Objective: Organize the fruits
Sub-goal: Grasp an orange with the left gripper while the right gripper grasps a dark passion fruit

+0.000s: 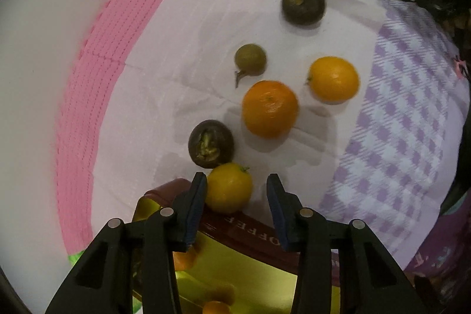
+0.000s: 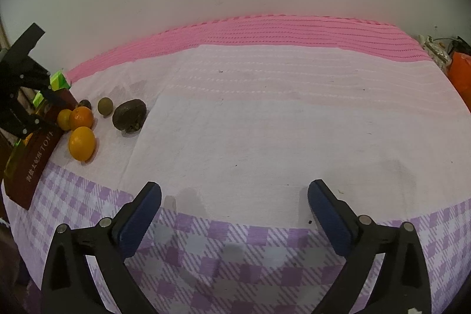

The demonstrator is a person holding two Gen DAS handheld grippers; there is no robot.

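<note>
Several fruits lie on the cloth-covered table. In the left wrist view my left gripper [image 1: 237, 187] is open, with a small yellow citrus [image 1: 229, 187] between its fingers at the rim of a dark red box [image 1: 250, 228] with a gold inside. Beyond it lie a dark fruit [image 1: 210, 144], an orange [image 1: 269, 108], a yellow orange [image 1: 333, 78], a small green fruit [image 1: 250, 59] and another dark fruit [image 1: 303, 3]. My right gripper [image 2: 234, 194] is open and empty over bare cloth; the fruits [image 2: 82, 143] and the box [image 2: 32, 164] are far to its left.
The table has a white and pink cloth [image 2: 265, 96] with a purple checked cloth [image 2: 235, 255] at the near edge. Orange fruits [image 1: 184, 259] lie inside the box. An orange bag [image 2: 460, 72] sits at the far right. A pale wall stands behind.
</note>
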